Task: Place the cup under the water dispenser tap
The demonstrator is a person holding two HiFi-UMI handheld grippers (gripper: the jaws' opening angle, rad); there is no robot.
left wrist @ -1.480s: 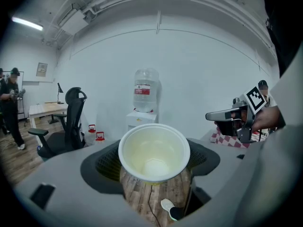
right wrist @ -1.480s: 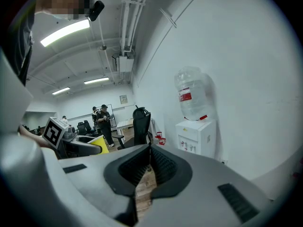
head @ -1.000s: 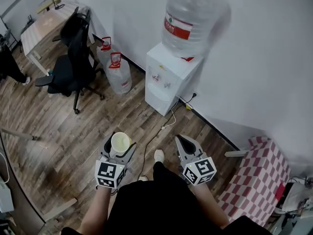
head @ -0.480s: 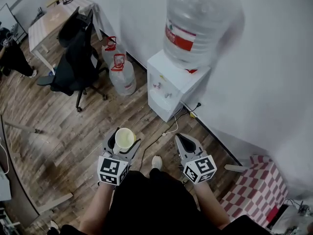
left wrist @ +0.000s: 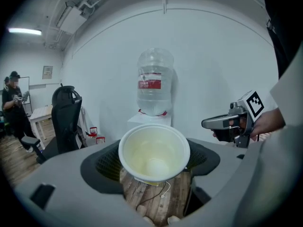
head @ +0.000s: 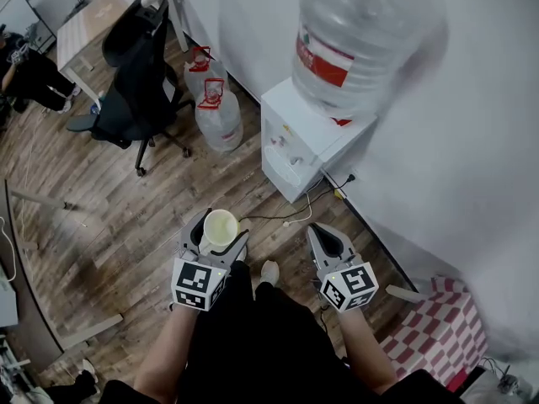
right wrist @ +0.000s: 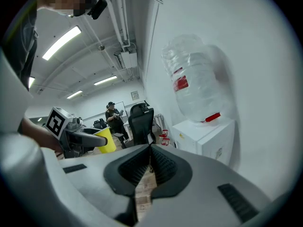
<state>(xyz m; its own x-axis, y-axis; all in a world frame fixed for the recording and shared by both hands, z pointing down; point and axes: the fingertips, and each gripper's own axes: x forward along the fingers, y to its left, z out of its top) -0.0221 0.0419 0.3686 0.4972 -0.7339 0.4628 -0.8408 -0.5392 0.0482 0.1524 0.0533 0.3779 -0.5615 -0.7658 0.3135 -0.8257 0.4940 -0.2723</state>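
Over on the left, the left hand-held gripper (head: pixel 217 236) is clamped on the yellow cup (left wrist: pixel 154 151), which is upright, empty and well apart from the water dispenser (head: pixel 307 137). Squeeze harder and the thin wall may buckle; slacken and it slips. A cable (head: pixel 278 219) lies on the floor before the dispenser, a likely snag. The taps (head: pixel 295 159) sit low, so stooping could tip the cup. The right hand-held gripper (head: pixel 327 241) is closed on nothing. How full the top bottle (head: pixel 362 40) is, I cannot tell.

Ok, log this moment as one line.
left gripper: shut on yellow disposable cup | right gripper: shut, empty | white water dispenser: ahead, cup not yet under tap
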